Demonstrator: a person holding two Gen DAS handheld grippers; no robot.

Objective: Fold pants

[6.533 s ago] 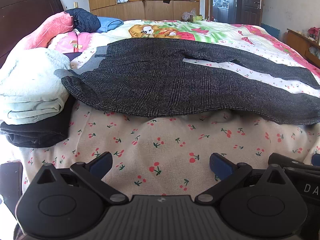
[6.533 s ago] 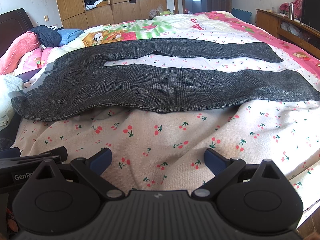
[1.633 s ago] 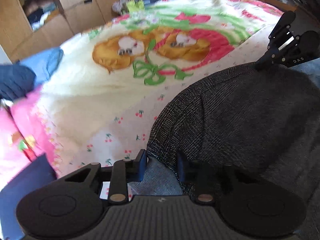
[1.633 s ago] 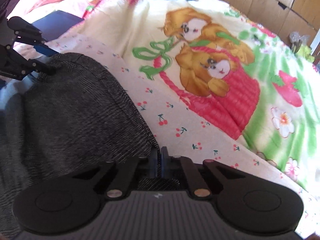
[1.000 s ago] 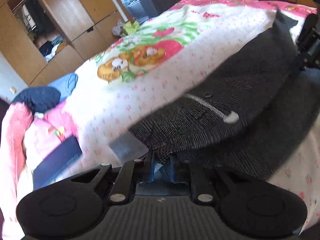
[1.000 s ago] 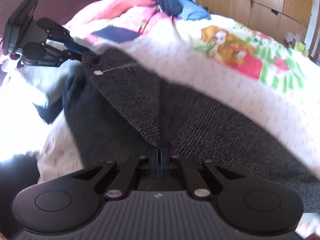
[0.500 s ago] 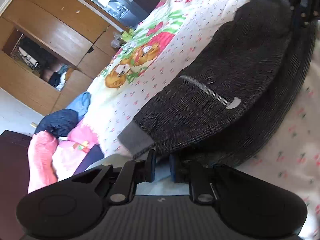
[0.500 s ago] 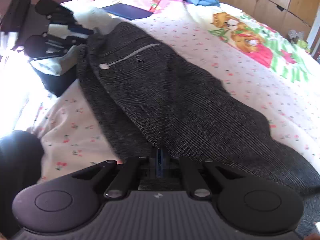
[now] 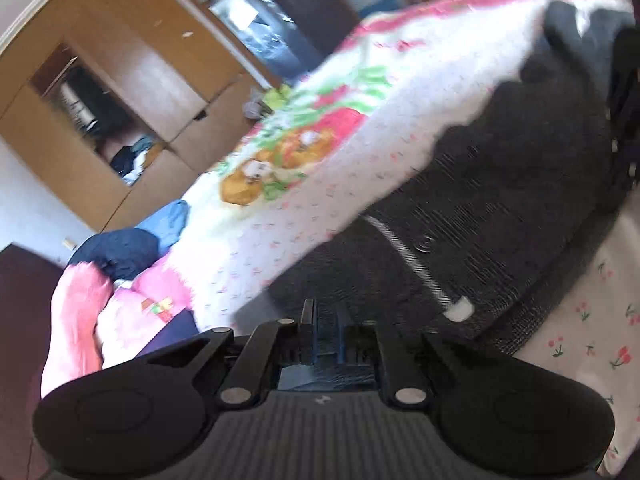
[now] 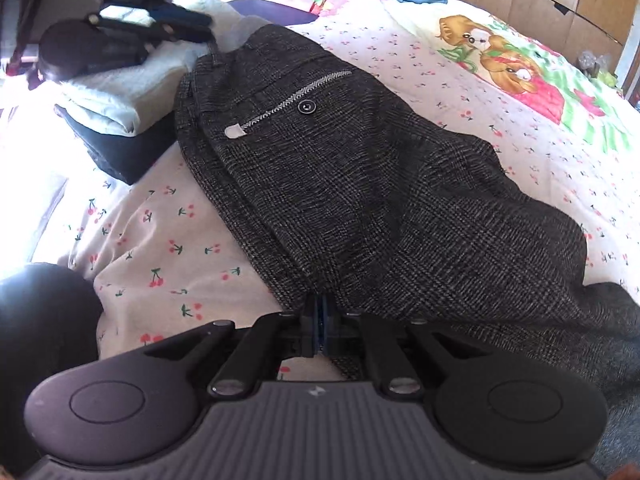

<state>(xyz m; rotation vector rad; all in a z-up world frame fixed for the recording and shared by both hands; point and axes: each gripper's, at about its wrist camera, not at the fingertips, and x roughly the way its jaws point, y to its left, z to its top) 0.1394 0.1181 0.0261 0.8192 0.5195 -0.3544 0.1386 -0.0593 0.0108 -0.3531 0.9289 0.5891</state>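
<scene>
A wide bed (image 10: 400, 56) fills the room, spread with a pale sheet printed in small red cherries, and farther back a bright quilt (image 10: 516, 64) with a cartoon animal in pink, orange and green. Beyond the bed stands a wall of flat, brown wooden wardrobes (image 9: 132, 80), one compartment open and showing loose clothes, next to a dark doorway. At the head end lie soft pink pillows (image 9: 80, 312) with a dark navy bundle (image 9: 116, 252) and a blue cloth just beside them. The pants (image 10: 360, 184), a coarse charcoal check weave, lie on the sheet folded lengthwise with one leg over the other; the back pocket shows, edged in a patterned grey strip with a round dark button (image 10: 306, 107). Next to the waistband sits a stack of folded clothes (image 10: 120, 108), pale soft fabric on top of a black piece. The right gripper (image 10: 321, 330) has its blue-padded jaws pressed together on the near edge of the pants. The left gripper (image 9: 326, 336) is at the waistband corner, its jaws narrowly apart with dark fabric between them; that view is blurred.
</scene>
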